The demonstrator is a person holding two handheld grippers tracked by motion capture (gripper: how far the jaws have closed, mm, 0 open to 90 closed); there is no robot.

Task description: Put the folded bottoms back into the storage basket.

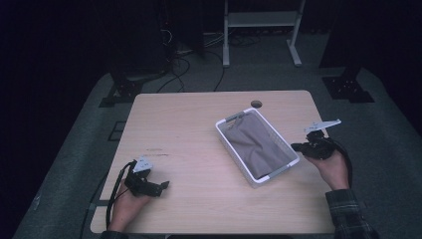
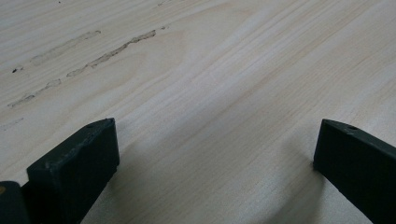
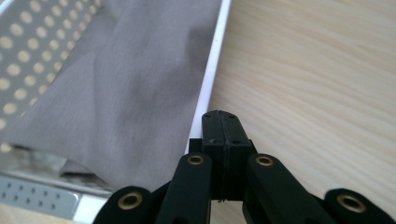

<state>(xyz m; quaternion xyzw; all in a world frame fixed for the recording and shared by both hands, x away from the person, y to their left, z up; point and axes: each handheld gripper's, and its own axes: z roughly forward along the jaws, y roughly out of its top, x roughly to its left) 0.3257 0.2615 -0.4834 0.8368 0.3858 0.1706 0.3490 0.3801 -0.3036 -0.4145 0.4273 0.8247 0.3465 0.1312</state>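
Note:
A white perforated basket (image 1: 225,130) stands on the wooden table (image 1: 189,129), right of centre, with a grey cloth (image 1: 256,144) lying inside it. The cloth (image 3: 126,88) and the basket's white rim (image 3: 214,70) show close up in the right gripper view. My right gripper (image 1: 294,147) sits just off the basket's right side, shut with nothing between its jaws; in its own view the gripper (image 3: 220,122) has its tips at the rim. My left gripper (image 1: 166,185) rests at the table's front left, open; its own view shows the gripper (image 2: 215,144) spread over bare wood.
A round cable hole (image 1: 256,104) lies near the table's far edge. Beyond the table are cables on the floor (image 1: 179,64) and a white frame's legs (image 1: 261,30). A plaid sleeve (image 1: 348,214) enters at the bottom right.

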